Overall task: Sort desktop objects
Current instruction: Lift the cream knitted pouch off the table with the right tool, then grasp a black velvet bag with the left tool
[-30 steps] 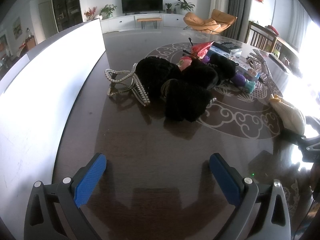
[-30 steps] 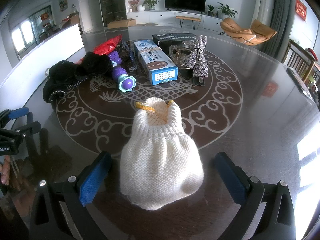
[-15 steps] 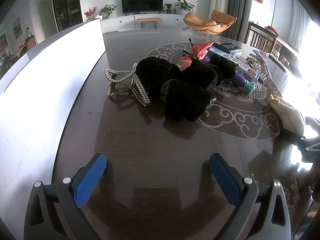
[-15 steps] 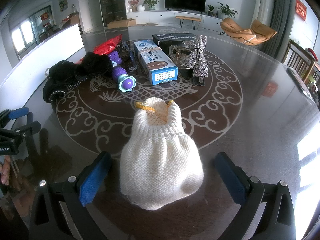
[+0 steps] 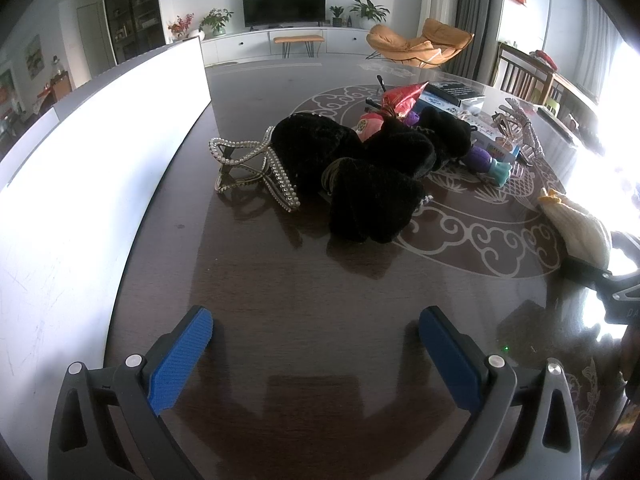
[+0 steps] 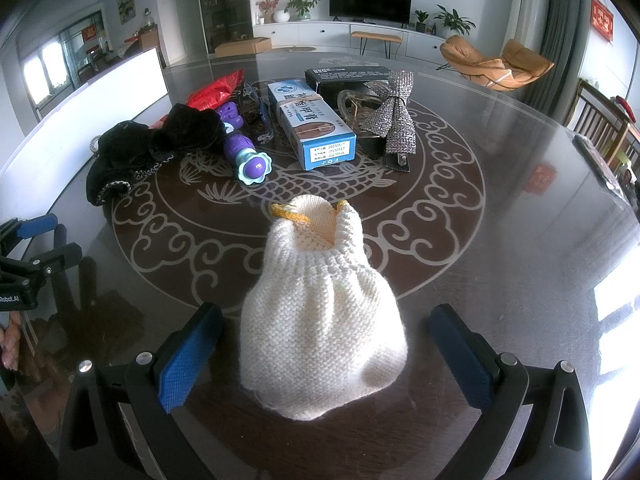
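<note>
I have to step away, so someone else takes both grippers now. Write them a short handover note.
Left gripper: open, holding nothing, above bare table.
Right gripper: open, jaws either side of the white knit pouch, not closed on it.
Ahead: black fuzzy items, pearl hair clip, purple toy, blue box, rhinestone bow, red packet, all in one cluster.
Done: nothing visibly sorted.
Left: everything; the pouch looks like the natural first grasp.

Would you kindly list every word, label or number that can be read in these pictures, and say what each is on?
"RobotAI": on the left gripper's body, cut off at the picture's edge.
"20250517" and "20250516": roughly, on the blue and white box's end label.
Large Chinese characters on the box top: not clearly readable.
White print on the black box: too small.
Red wall hanging: blurred.
</note>
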